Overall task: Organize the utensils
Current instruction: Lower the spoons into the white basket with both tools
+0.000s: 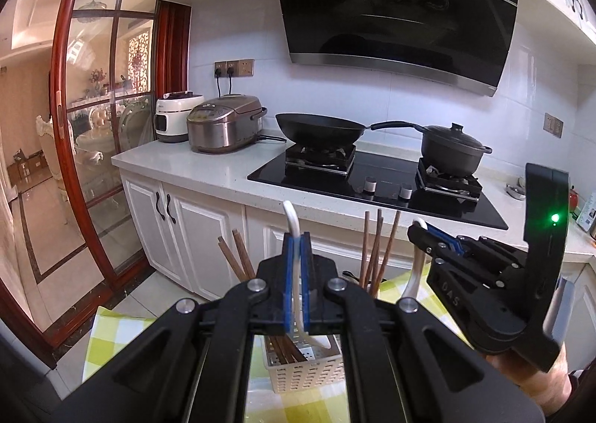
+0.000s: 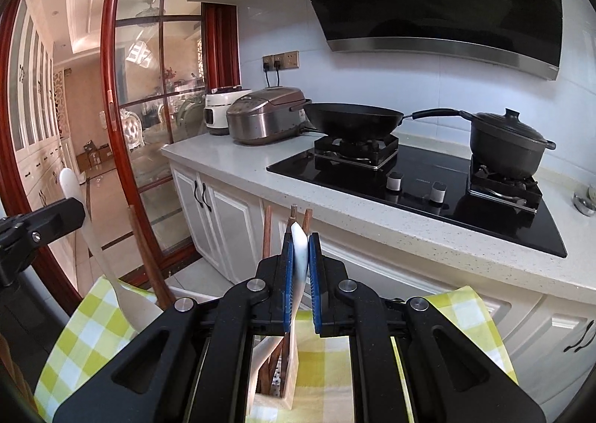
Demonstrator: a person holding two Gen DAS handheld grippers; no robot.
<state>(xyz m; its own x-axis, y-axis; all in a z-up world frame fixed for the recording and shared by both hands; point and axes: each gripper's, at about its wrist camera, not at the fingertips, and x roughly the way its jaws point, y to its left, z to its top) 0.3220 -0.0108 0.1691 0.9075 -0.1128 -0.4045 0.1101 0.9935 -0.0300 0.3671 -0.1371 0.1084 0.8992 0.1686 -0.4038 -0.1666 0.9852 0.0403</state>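
- Left wrist view: left gripper (image 1: 297, 255) jaws pinching the handle of a white spoon (image 1: 292, 225), bowl end hanging down into the white slotted basket (image 1: 298, 371) on the table
- Same view: right gripper (image 1: 428, 233) jaws clamped on a second white spoon (image 1: 413, 274), held above the yellow-green checked cloth (image 1: 111, 330), just right of the basket
- Right wrist view: second spoon sits between the blue pads (image 2: 287, 274), tip pointing down toward the wooden holder (image 2: 287, 385)
- Wooden chopsticks (image 1: 376, 248) already stand upright in the holder; another bunch (image 1: 236, 255) leans in the basket
- Judgement: chopsticks look sorted, both spoons still in hand, neither released, so roughly the last stretch
- Left to do: lower and let go of each spoon into its container; cannot tell whether more utensils lie out of frame
- Stove, wok and pot behind are not involved
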